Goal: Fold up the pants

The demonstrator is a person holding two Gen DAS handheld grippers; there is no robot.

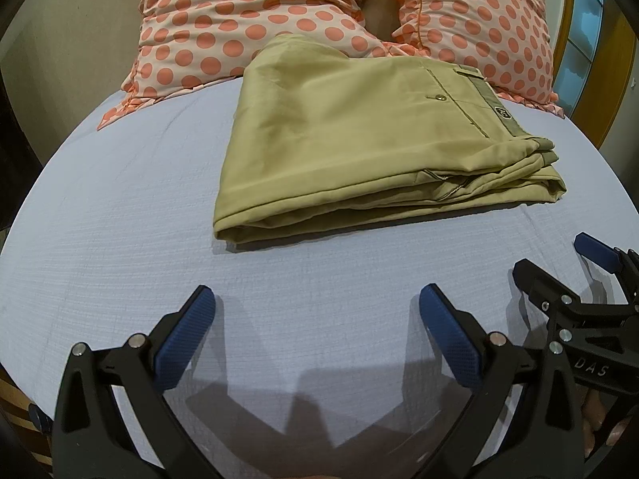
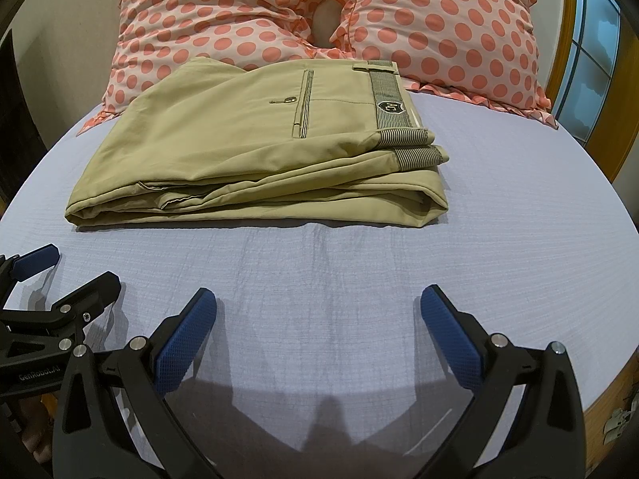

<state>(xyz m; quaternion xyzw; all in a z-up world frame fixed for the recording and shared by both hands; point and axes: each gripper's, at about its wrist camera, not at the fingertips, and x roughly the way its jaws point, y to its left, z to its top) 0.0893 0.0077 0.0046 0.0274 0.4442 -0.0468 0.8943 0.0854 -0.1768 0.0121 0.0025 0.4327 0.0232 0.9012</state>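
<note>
Khaki pants [image 1: 351,139] lie folded into a flat stack on the light blue bed sheet [image 1: 120,239], waistband to the right, back pocket button up. They also show in the right wrist view [image 2: 247,147]. My left gripper [image 1: 317,303] is open and empty, a short way in front of the pants' near edge. My right gripper [image 2: 319,303] is open and empty, also in front of the pants. The right gripper shows at the lower right of the left wrist view [image 1: 559,263]; the left gripper shows at the lower left of the right wrist view [image 2: 76,267].
Two pink polka-dot pillows [image 1: 223,20] [image 1: 479,20] lie behind the pants at the head of the bed. A wooden-framed window [image 2: 591,40] stands at the right. The bed's right edge [image 2: 615,383] drops off near my right gripper.
</note>
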